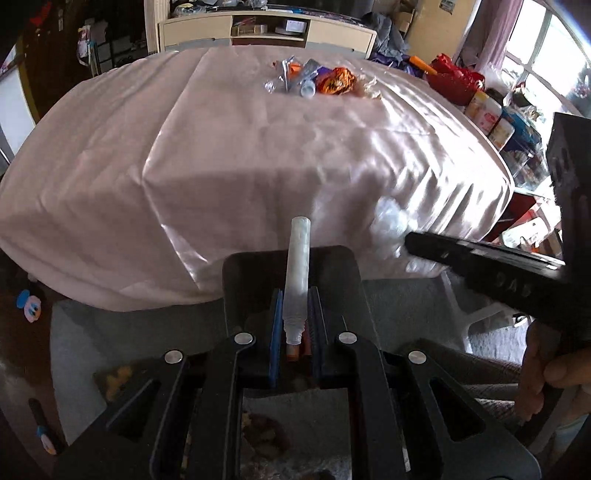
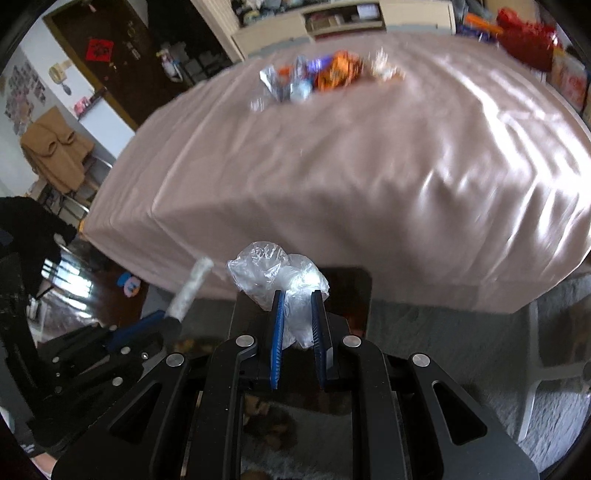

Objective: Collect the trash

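Note:
My left gripper is shut on a clear plastic tube that sticks forward and up, held off the near edge of the pink-clothed table. My right gripper is shut on a crumpled clear plastic wrap. It shows in the left wrist view at the right, and the left gripper with the tube shows in the right wrist view at the left. A pile of trash with foil, orange and purple wrappers and a small bottle lies at the table's far side, also in the right wrist view.
A dark bin stands on the grey carpet under both grippers, by the table's near edge. A red bag and boxes crowd the right side. A cream cabinet stands behind the table. A white chair leg is at the right.

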